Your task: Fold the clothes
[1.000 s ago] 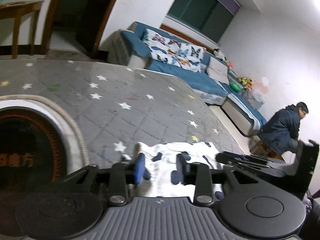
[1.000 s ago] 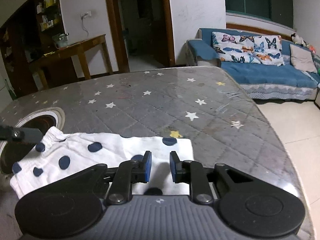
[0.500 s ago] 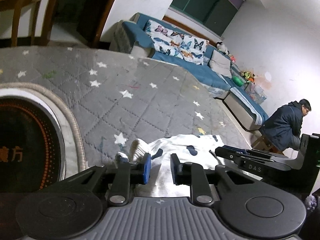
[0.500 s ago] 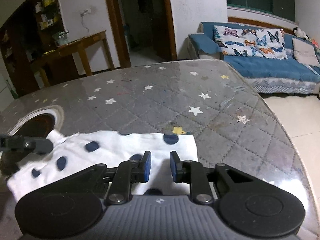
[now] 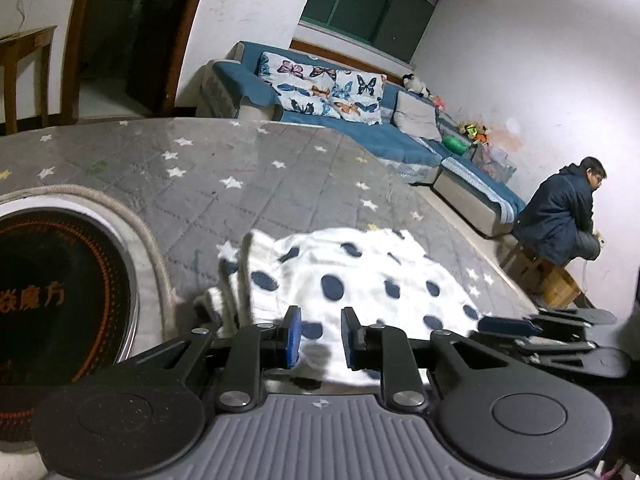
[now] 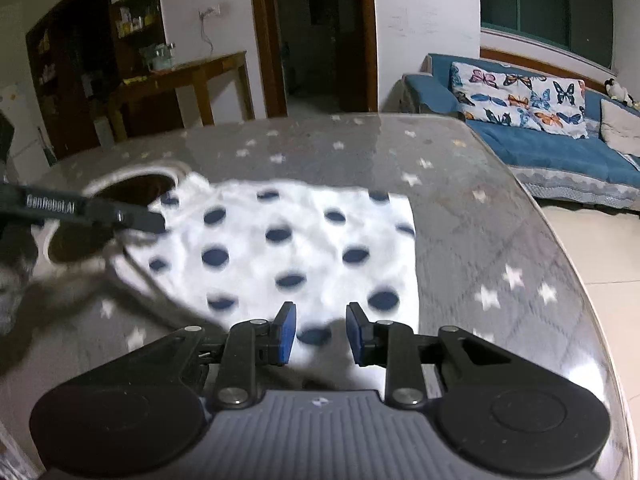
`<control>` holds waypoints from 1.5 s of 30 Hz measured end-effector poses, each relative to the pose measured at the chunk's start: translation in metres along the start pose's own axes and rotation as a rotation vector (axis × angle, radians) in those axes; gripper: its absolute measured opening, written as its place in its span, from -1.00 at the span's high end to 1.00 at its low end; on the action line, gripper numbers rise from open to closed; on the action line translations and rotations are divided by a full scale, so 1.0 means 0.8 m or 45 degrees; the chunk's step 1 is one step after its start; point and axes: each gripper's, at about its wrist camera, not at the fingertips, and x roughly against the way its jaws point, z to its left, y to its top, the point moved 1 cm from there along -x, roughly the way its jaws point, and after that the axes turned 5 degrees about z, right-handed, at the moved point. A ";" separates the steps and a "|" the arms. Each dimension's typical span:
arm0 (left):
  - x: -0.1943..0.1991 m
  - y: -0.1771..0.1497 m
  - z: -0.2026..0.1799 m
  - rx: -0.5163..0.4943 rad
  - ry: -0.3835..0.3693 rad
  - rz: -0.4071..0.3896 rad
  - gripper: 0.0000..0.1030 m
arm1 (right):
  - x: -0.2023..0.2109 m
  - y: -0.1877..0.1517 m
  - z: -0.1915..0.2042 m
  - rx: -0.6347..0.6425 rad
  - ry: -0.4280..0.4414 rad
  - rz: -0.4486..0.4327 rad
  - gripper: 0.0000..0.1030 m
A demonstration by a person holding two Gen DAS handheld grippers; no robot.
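Note:
A white garment with dark blue dots [image 5: 360,280] lies folded on the grey star-patterned table [image 5: 240,176]. Its ribbed waistband bunches at its left end. My left gripper [image 5: 319,336] hovers over the garment's near edge with its jaws apart and nothing between them. The garment also shows in the right wrist view [image 6: 288,240], spread flat. My right gripper [image 6: 321,332] is open over its near edge. The left gripper's fingers [image 6: 136,218] reach in from the left at the waistband end. The right gripper's fingers [image 5: 520,326] show at the garment's right end.
A round inset hotplate [image 5: 56,292] sits in the table to the left of the garment. The table's rounded edge [image 6: 560,240] drops to the floor on the right. A blue sofa [image 5: 360,128] and a seated person [image 5: 560,216] are beyond the table.
Both grippers have opened and let go of the garment. It now lies further forward and spread wider on the table, covering part of the hotplate's rim.

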 end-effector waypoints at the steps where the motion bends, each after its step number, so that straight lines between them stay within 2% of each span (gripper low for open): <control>1: -0.001 -0.002 0.001 -0.001 0.009 0.004 0.56 | -0.002 -0.005 -0.001 -0.005 -0.012 0.014 0.48; 7: 0.009 -0.007 0.001 0.007 0.007 -0.014 0.44 | 0.009 -0.009 0.006 -0.002 -0.038 -0.021 0.44; 10: 0.017 -0.012 -0.001 0.009 0.016 -0.020 0.26 | 0.009 -0.009 0.011 0.005 -0.029 -0.039 0.32; 13: 0.025 -0.017 -0.002 0.000 0.027 -0.028 0.09 | 0.002 -0.015 0.014 0.001 -0.037 -0.027 0.29; 16: 0.034 -0.022 -0.004 -0.017 0.044 -0.040 -0.12 | 0.005 -0.018 0.019 -0.002 -0.035 -0.051 0.07; 20: 0.043 -0.030 -0.002 -0.019 0.064 -0.044 -0.41 | 0.010 -0.023 0.031 -0.004 -0.031 -0.074 -0.10; 22: 0.047 -0.036 0.001 -0.018 0.073 -0.052 -0.47 | 0.012 -0.025 0.036 -0.005 -0.029 -0.085 -0.16; 27: 0.063 -0.050 0.002 -0.021 0.081 -0.078 -0.76 | 0.021 -0.034 0.052 -0.009 -0.032 -0.120 -0.45; 29: 0.072 -0.056 0.000 -0.033 0.085 -0.096 -0.81 | 0.025 -0.038 0.059 0.001 -0.041 -0.137 -0.59; 33: 0.087 -0.068 -0.003 -0.037 0.091 -0.134 -1.00 | 0.035 -0.046 0.075 0.020 -0.057 -0.171 -0.72; 36: 0.100 -0.078 -0.005 -0.033 0.086 -0.153 -1.00 | 0.043 -0.050 0.083 0.029 -0.064 -0.195 -0.90; 40: 0.110 -0.091 -0.008 -0.027 0.080 -0.162 -1.00 | 0.053 -0.056 0.097 0.051 -0.078 -0.241 -1.00; 45: 0.118 -0.103 -0.008 -0.007 0.083 -0.164 -1.00 | 0.063 -0.063 0.110 0.065 -0.094 -0.293 -1.00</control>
